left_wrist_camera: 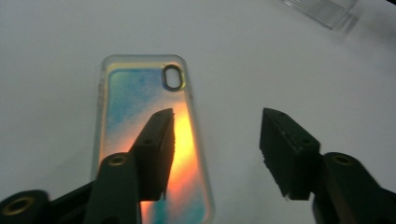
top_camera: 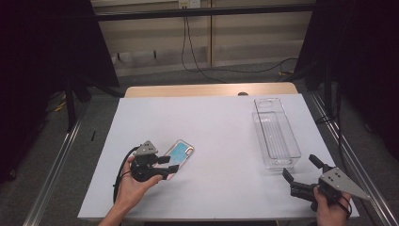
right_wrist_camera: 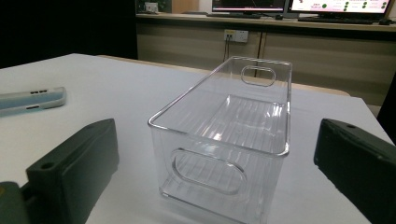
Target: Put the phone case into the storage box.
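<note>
High view: iridescent phone case (top_camera: 180, 156) flat on white table (top_camera: 221, 127), left gripper (top_camera: 170, 165) jaws apart over it, right gripper (top_camera: 301, 173) spread; likely light, slick, flexible, best pinched across long edges

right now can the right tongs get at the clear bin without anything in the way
Probably yes. The right tongs stand open just short of the clear bin, pointing at its near end wall, with only bare white table between them. The phone case lies well off to the left.
</note>
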